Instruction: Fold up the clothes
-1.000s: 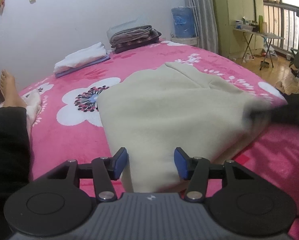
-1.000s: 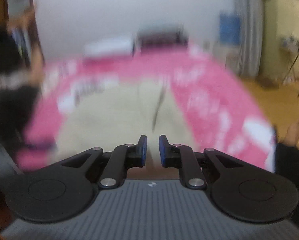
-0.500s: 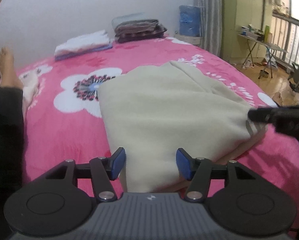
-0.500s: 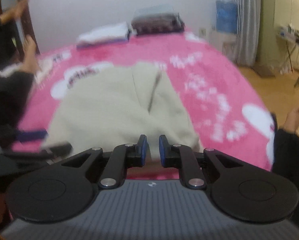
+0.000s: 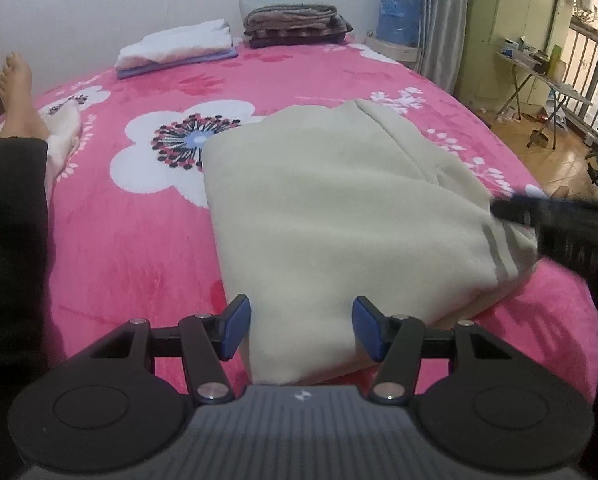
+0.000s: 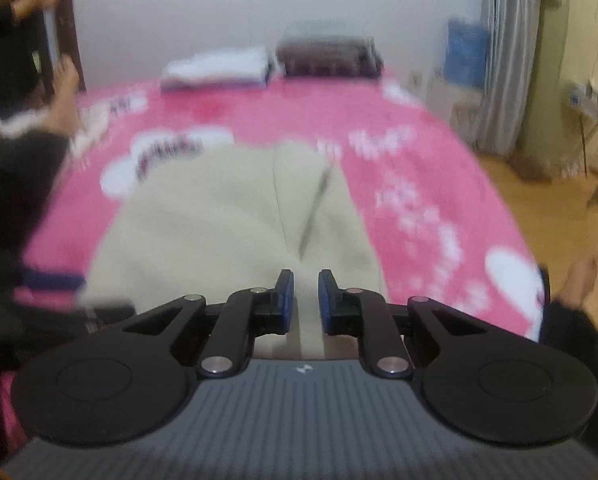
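Under me is a bed spread with a pink blanket (image 5: 139, 240) printed with big white flowers, running back to a plain white wall (image 5: 139, 8). Against that wall sit a folded white pile (image 5: 179, 46) and, just beside it, a darker stack of brown folded blankets (image 5: 297, 24). To the right hang grey curtains (image 5: 439, 20), with a blue bag (image 5: 399, 12) at their foot, then pale green cupboards (image 5: 511, 28), a wooden floor (image 5: 547, 160), a small folding table (image 5: 539, 80) and a railing (image 5: 595, 60).

The beige garment (image 5: 319, 208) lies folded in the middle of the blanket, its near edge reaching right up under both my grippers.

My left gripper (image 5: 301, 328) stands open, its blue pads well apart over the garment's near corner and pressing nothing. From this view I see a bare foot (image 5: 17, 100) at the left by the wall, a dark sleeve (image 5: 11, 240), and my other tool coming in from the right at the garment's grey-striped edge.

My right gripper (image 6: 305, 300) has its jaws nearly together; a narrow gap shows beige cloth behind, and I cannot tell whether any is pinched. This view is blurred, but it alone shows the fold line down the garment's middle and a foot (image 6: 579, 280) off the bed's right edge
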The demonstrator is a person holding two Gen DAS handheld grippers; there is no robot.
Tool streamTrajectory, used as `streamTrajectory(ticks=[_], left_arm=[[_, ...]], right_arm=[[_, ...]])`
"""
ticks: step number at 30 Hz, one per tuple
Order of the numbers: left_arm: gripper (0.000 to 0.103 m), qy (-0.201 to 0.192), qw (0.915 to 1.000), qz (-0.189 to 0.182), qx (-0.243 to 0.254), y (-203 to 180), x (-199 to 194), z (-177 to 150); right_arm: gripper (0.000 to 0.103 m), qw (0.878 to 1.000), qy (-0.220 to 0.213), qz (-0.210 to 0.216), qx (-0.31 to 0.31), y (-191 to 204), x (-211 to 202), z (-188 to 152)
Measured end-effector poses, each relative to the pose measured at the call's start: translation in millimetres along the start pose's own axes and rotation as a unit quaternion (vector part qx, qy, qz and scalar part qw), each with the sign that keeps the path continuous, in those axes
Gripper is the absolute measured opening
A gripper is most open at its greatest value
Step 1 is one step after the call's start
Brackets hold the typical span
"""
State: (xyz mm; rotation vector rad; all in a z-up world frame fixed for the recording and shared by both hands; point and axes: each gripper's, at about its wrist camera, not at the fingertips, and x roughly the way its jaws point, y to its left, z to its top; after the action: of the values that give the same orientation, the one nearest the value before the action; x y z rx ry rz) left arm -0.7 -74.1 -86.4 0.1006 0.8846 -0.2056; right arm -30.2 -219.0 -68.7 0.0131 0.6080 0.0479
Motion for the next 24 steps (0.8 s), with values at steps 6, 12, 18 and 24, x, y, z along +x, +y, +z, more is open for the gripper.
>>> streamTrajectory(ticks=[6, 12, 18, 24], left_arm=[[0.058, 0.014, 0.9999, 0.009, 0.004, -5, 0, 2], [0.058, 0.02, 0.9995, 0.02, 0.012, -9, 0, 3], [0.058, 0.026, 0.999, 0.03, 0.02, -12, 1, 4], [0.064, 0.029, 0.9989, 0.031, 0.019, -14, 3, 5]], right_arm=[[0.013, 0.999, 0.017, 0.008, -0.048, 4, 37, -28], [0.013, 0.999, 0.028, 0.014, -0.039, 0, 31, -12], [0.013, 1.0, -0.023, 0.012, -0.015, -5, 22, 9], [0.014, 1.0, 0.003, 0.011, -0.008, -12, 55, 7]])
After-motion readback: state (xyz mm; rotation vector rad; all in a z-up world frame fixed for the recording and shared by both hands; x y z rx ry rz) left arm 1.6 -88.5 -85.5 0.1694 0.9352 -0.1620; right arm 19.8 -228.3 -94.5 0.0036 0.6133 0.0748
